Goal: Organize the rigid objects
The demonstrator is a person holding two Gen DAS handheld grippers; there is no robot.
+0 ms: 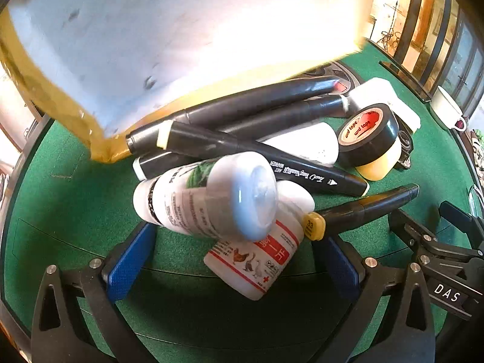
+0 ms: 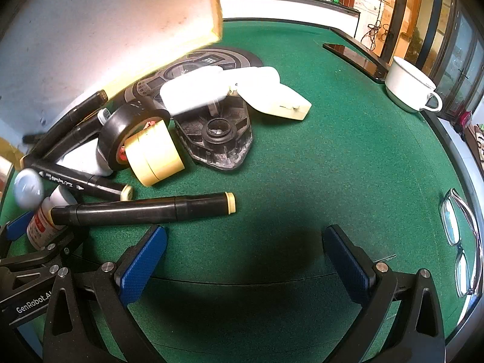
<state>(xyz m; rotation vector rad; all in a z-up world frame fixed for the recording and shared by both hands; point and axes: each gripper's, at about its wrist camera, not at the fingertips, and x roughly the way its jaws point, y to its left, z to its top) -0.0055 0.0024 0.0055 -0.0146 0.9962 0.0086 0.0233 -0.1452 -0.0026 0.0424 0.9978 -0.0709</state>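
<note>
- Your left gripper (image 1: 233,260) has its jaws spread wide over the green counter (image 1: 75,211), holding nothing; a red-labelled white bottle (image 1: 257,260) lies between the blue pads (image 1: 130,260), touching neither as far as you can see
- A second white bottle with a green label (image 1: 208,196), blurred, sits tilted on top of the red-labelled one, its cap toward the camera
- Behind them, several black markers (image 1: 257,157) lie crossed in a heap, one end under the edge of a tilted yellow-edged box (image 1: 181,30)
- One marker with a yellow cap (image 1: 363,208) lies apart, just right of the bottles
- A black tape roll (image 1: 369,133) leans against a yellow tape roll (image 1: 378,163) at the right of the heap
- Your right gripper (image 2: 245,254) is also wide open and empty, over bare green felt, with that lone marker just ahead of its left pad
- From the right wrist you see a black plastic part (image 2: 217,139) and white pieces (image 2: 272,90) beyond the tapes
- A white cup (image 2: 408,87) stands far right near the counter edge, and glasses (image 2: 459,242) lie at the right rim
</note>
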